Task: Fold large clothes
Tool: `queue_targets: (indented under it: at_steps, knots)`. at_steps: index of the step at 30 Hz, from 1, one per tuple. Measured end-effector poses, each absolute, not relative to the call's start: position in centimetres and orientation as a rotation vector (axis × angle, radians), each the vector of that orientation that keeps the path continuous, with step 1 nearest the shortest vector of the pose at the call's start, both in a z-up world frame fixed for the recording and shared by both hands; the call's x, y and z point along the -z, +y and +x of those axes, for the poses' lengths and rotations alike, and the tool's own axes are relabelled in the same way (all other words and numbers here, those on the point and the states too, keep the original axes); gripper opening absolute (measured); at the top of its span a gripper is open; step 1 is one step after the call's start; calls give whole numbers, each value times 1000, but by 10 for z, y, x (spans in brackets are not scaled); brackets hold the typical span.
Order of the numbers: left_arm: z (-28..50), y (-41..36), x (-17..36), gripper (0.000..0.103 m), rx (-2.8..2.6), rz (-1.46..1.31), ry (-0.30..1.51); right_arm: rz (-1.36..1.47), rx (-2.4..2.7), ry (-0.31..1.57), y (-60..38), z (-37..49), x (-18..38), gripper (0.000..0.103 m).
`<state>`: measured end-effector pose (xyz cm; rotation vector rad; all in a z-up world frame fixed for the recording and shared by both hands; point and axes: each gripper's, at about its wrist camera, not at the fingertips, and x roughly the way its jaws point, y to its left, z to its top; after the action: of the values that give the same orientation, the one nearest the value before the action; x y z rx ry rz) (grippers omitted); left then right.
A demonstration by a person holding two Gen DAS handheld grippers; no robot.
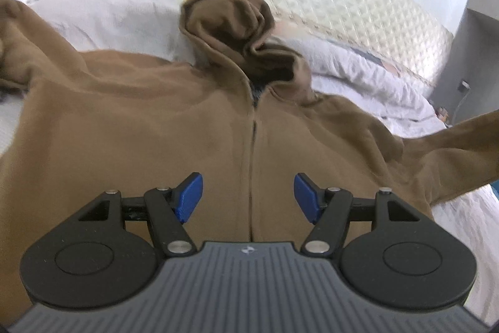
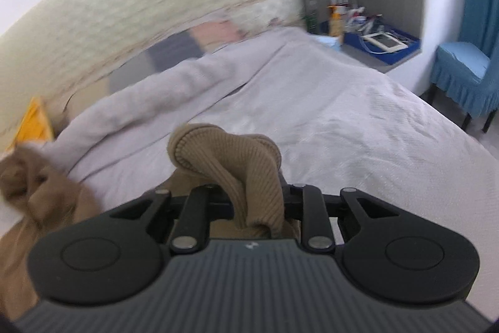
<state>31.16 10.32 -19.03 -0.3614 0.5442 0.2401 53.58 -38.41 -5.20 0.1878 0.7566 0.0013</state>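
On bed (image 1: 103, 11), hoodie (image 1: 156, 120) beneath left gripper (image 1: 248, 197), cuff (image 2: 227, 164) in right gripper (image 2: 259, 205)

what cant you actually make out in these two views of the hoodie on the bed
- Right tool pads, right wrist view: buried under the ribbed cuff they clamp.
- Hoodie hem, left wrist view: covered by the left tool body.
- Left sleeve end, left wrist view: cut off by the frame edge.
- Bottles on the blue tray, right wrist view: too small and blurred to read.
- Pillow by the headboard: motion blurred.
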Motion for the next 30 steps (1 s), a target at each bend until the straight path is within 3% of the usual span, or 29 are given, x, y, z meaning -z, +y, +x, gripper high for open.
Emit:
queue_targets:
  at_steps: [13,18,23,30]
  knots:
    - [281,145,162,70,-346,-481,433,143,-222,620,-206,450,-92,25]
    - [265,177,153,70,-396,-603,393,73,-369,589,-116,415,-119,25]
    - [243,217,147,70,-461,-700,338,3,-465,641,-23,392,-89,25]
    - [223,256,160,70,-492,-829,343,-117,-551,825,88,377,18,25]
